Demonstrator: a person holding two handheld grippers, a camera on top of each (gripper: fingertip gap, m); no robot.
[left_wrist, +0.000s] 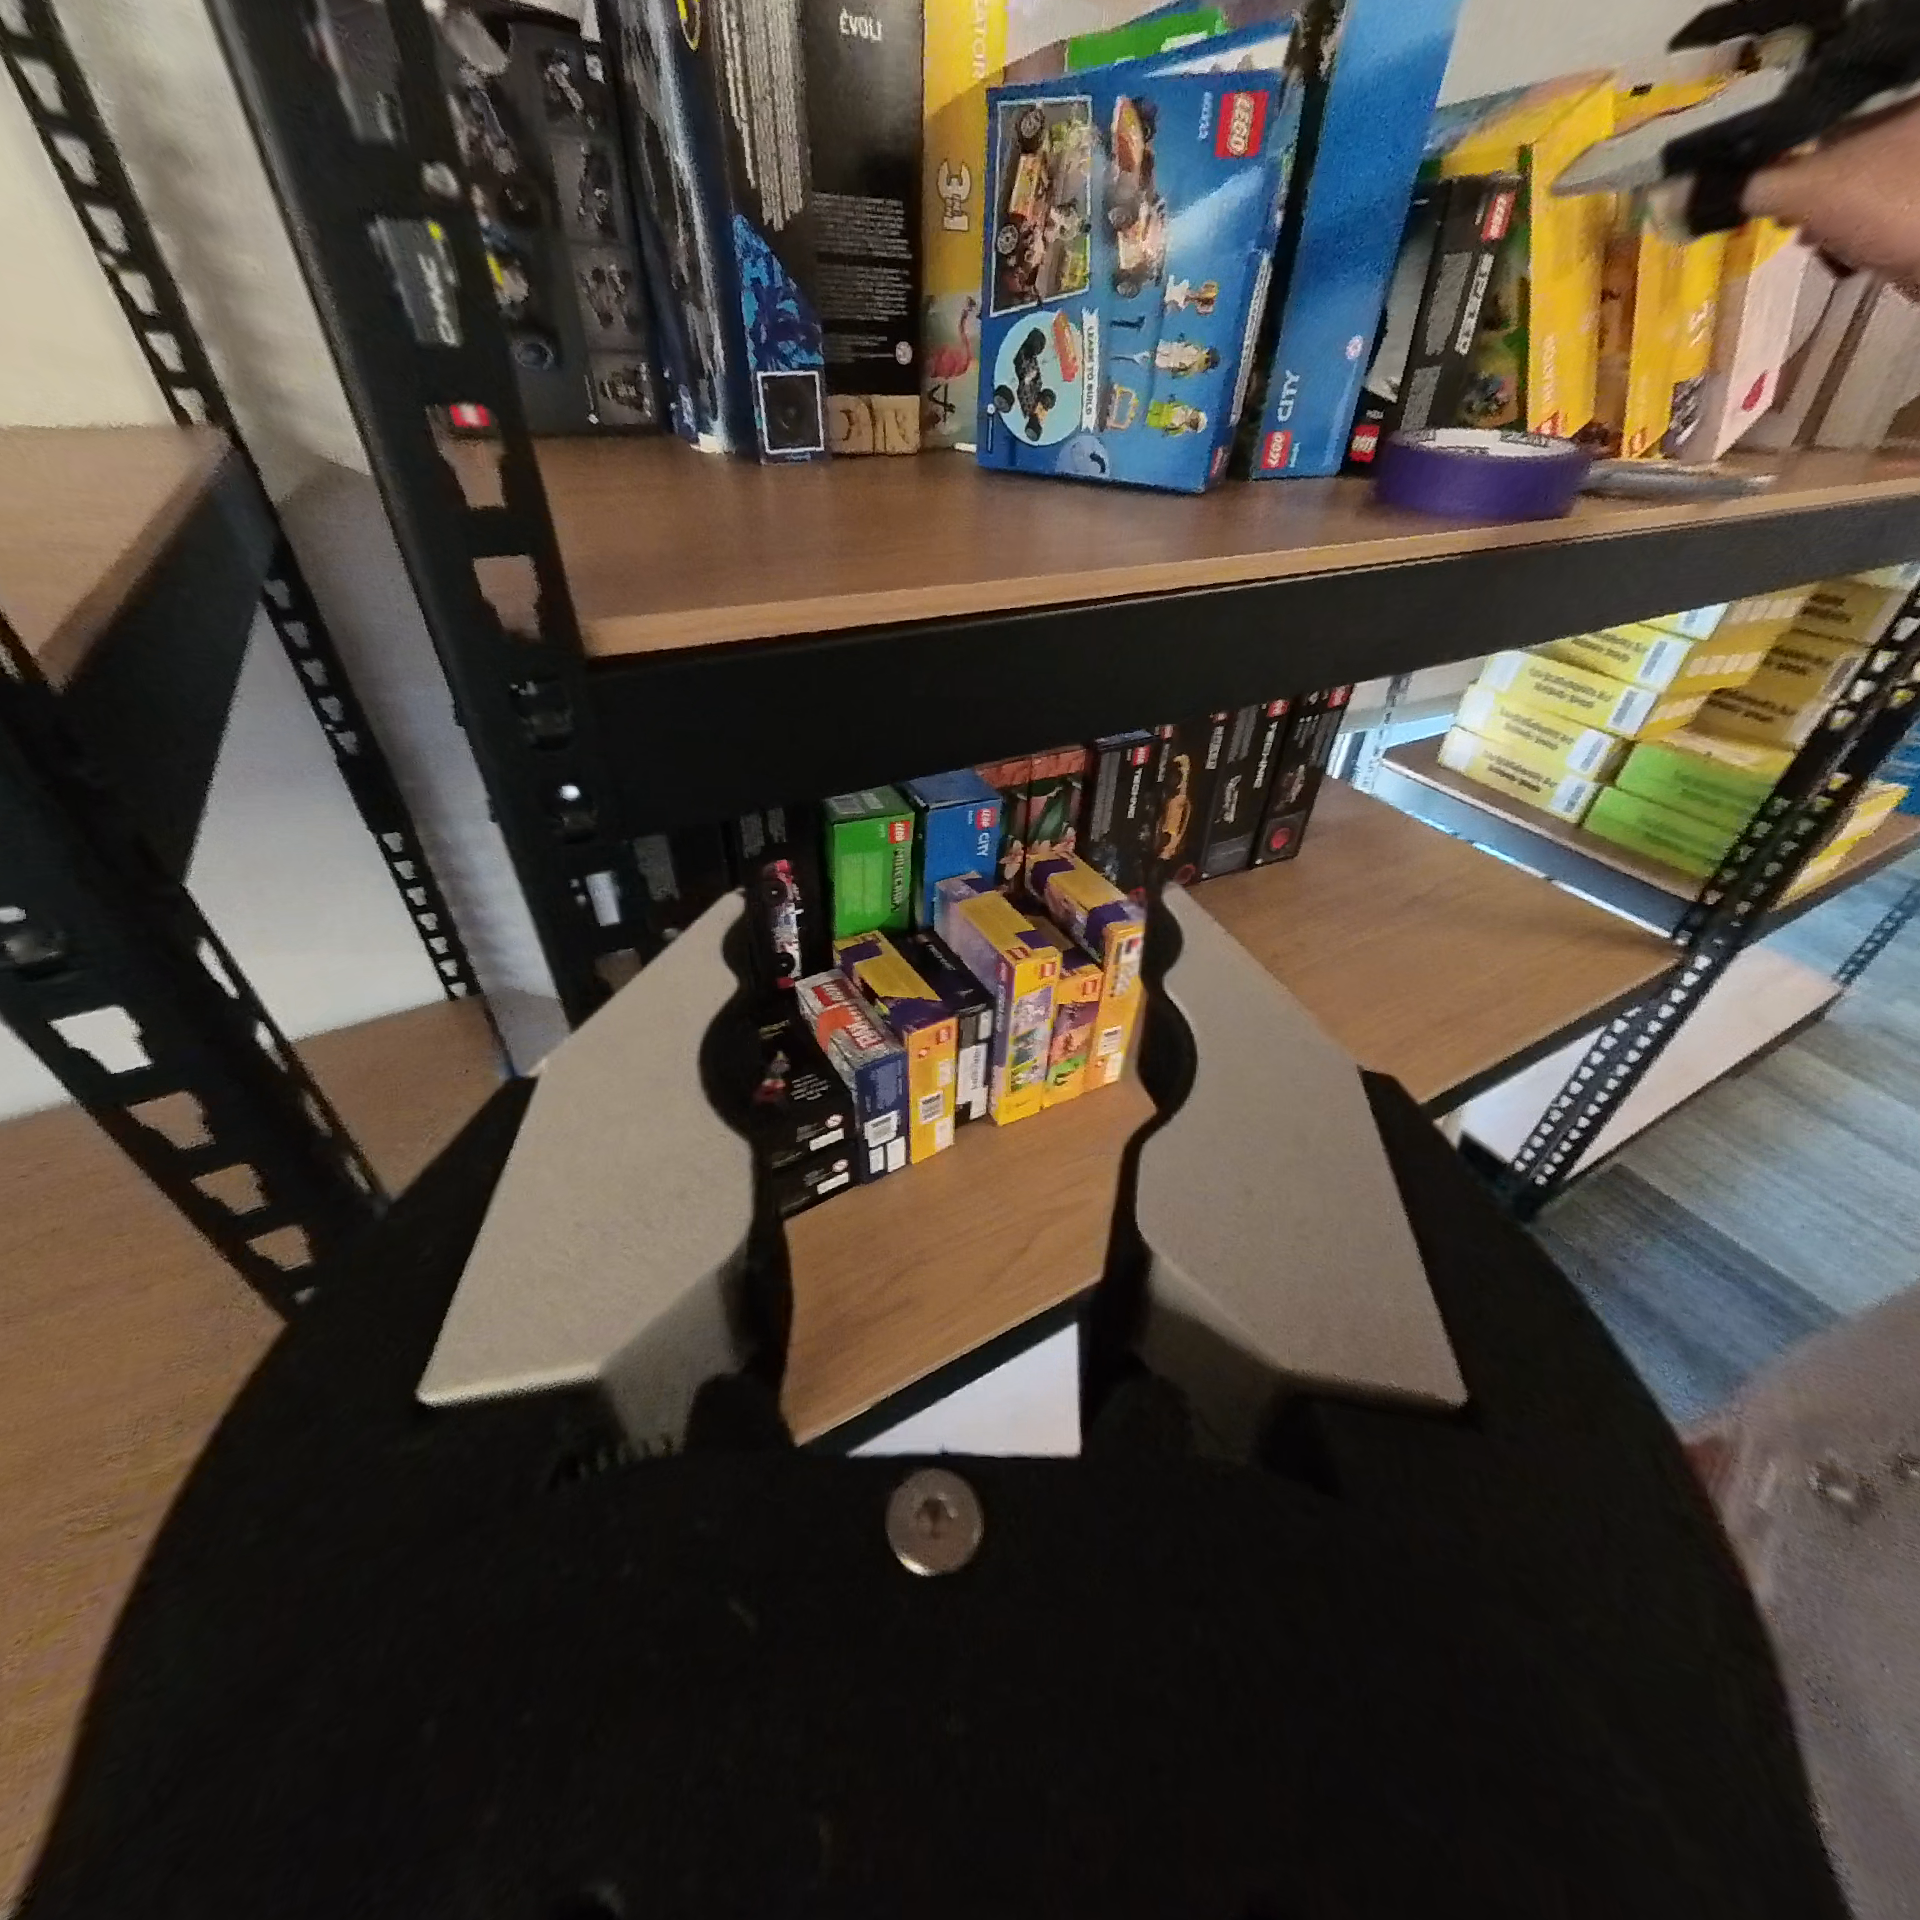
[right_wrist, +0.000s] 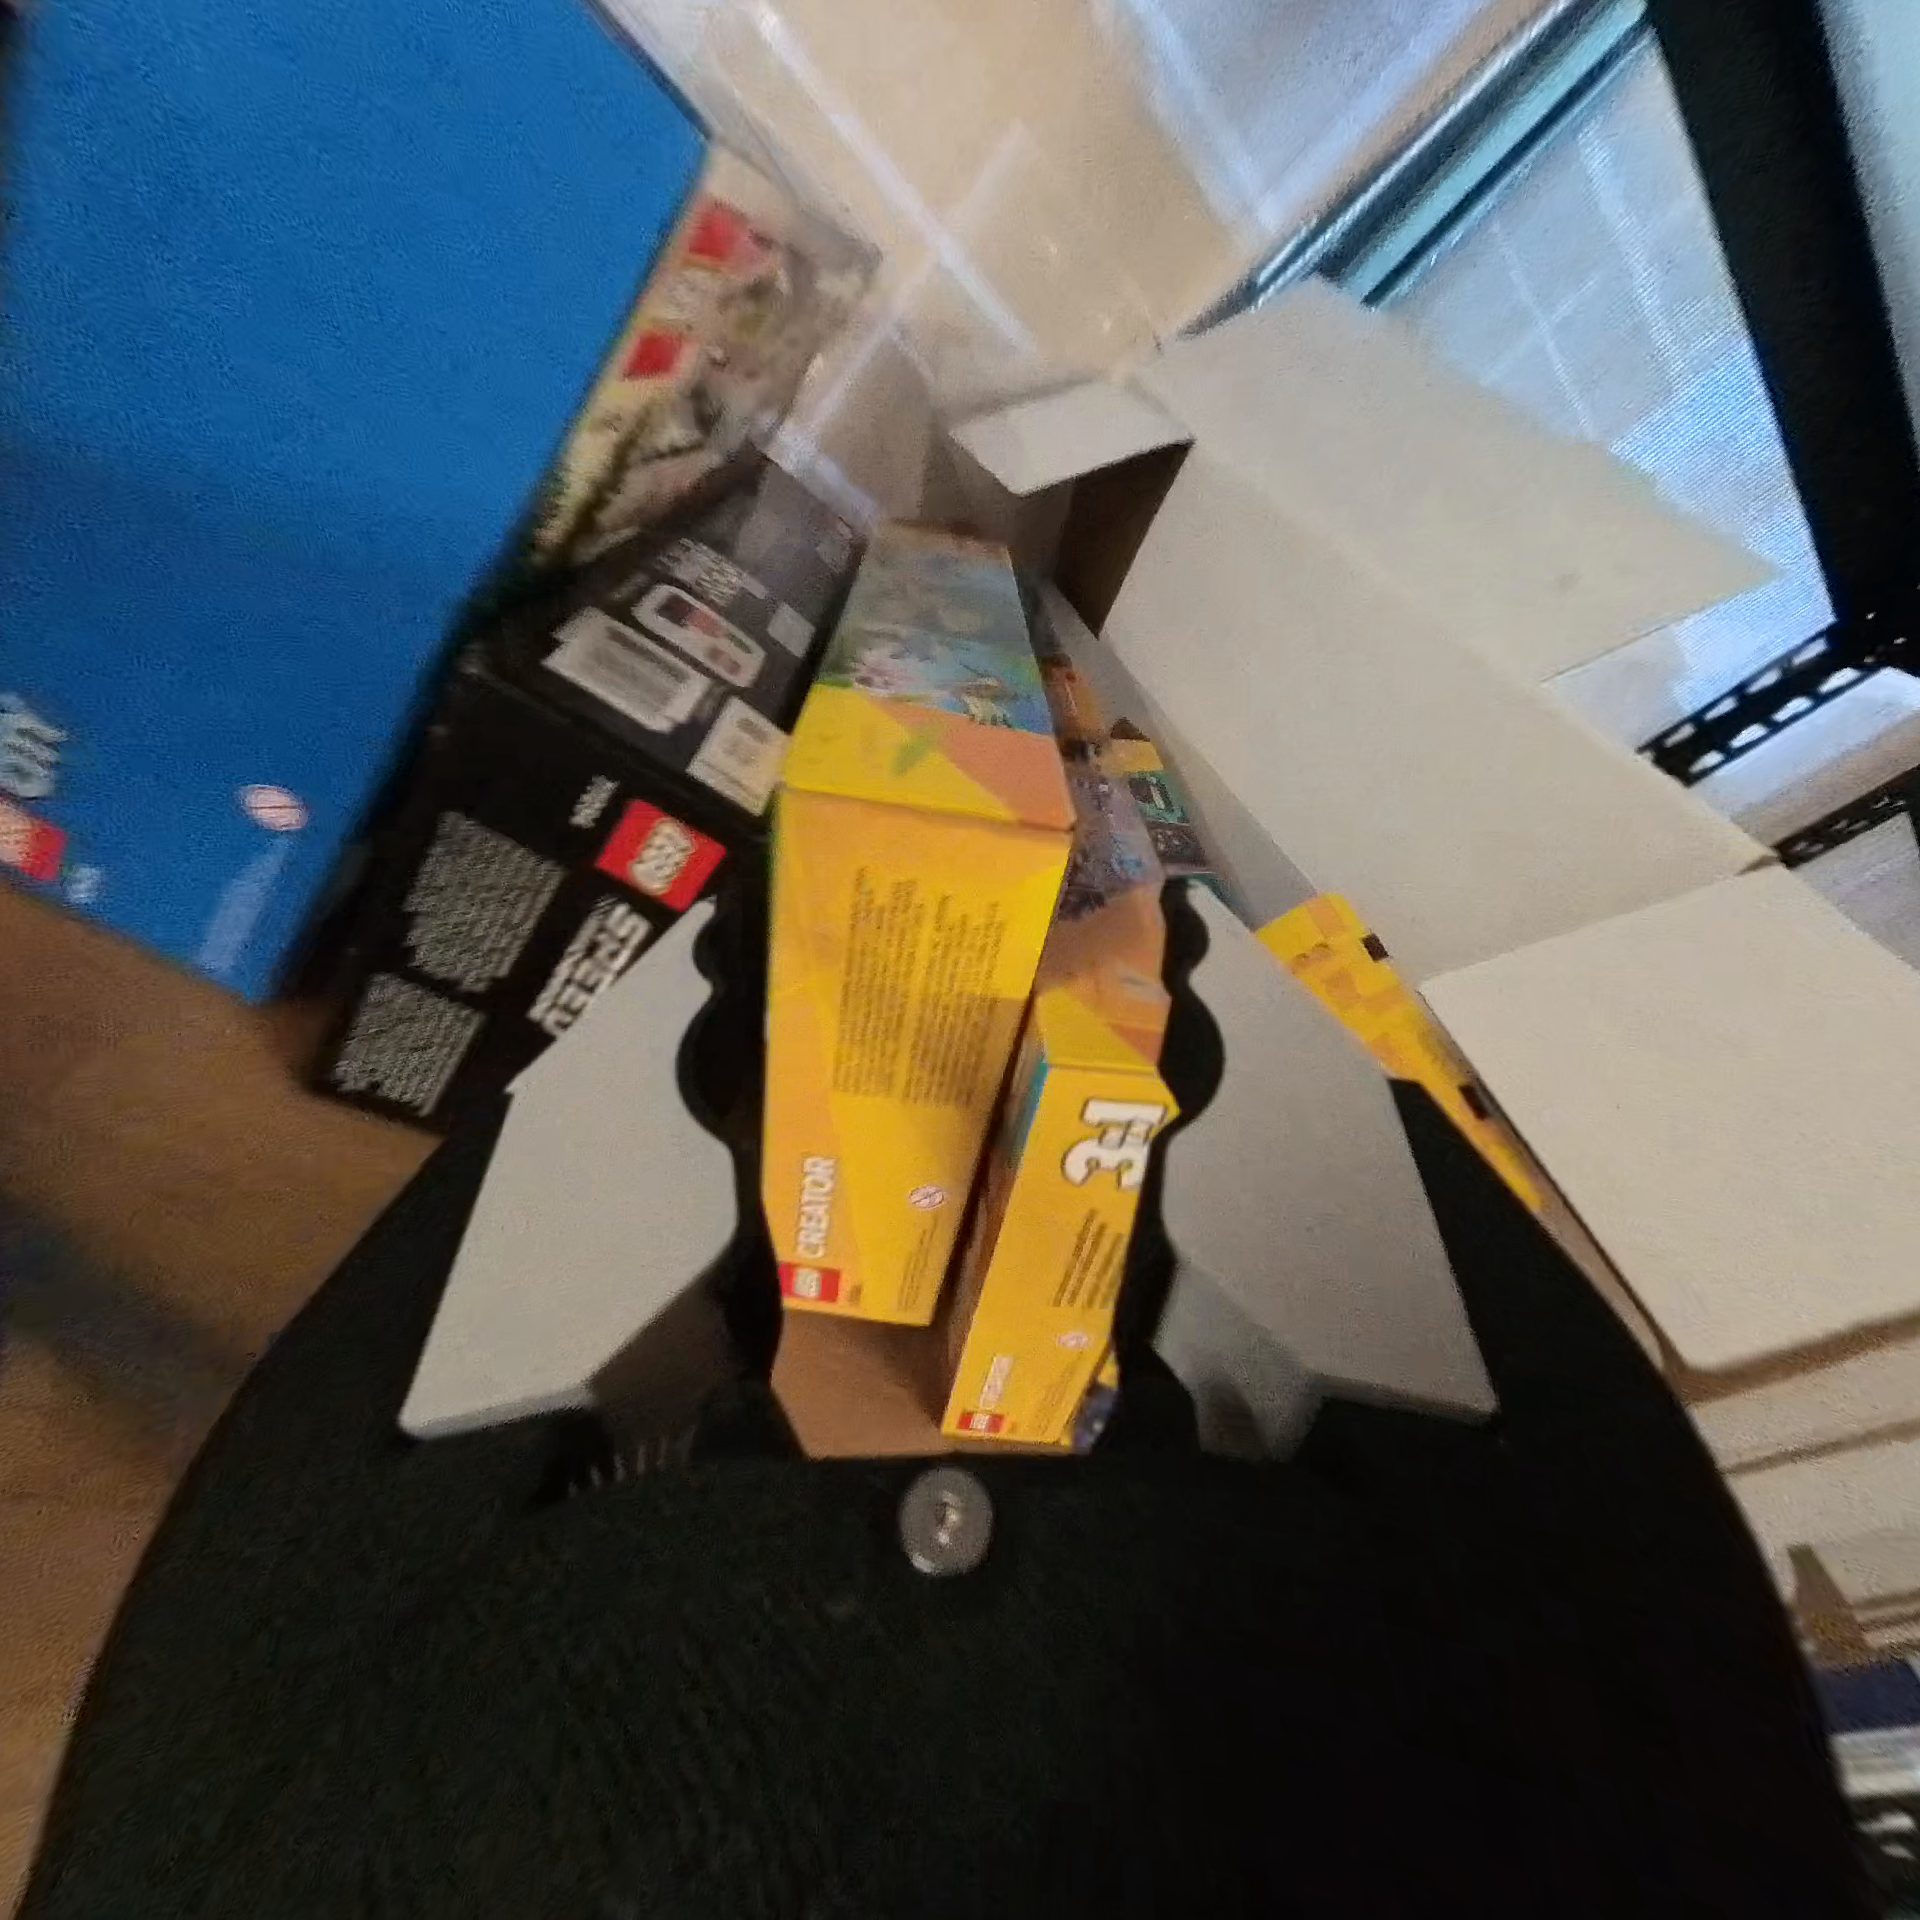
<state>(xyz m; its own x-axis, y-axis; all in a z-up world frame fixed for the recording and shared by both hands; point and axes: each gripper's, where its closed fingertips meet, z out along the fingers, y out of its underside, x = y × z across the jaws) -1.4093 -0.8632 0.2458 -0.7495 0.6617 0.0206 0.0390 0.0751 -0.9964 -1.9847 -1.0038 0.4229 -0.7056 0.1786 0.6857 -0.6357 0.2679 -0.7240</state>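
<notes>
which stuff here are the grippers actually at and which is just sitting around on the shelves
At the grippers:
- right gripper, open, around two yellow boxes
- left gripper, open, holding nothing

Just sitting there:
- purple tape roll
- blue box
- black box
- white cartons

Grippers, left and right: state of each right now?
Left hand-held gripper: open, holding nothing, facing small boxes on the lower shelf.
Right hand-held gripper: open, two yellow boxes between its fingers, not gripped.
</notes>
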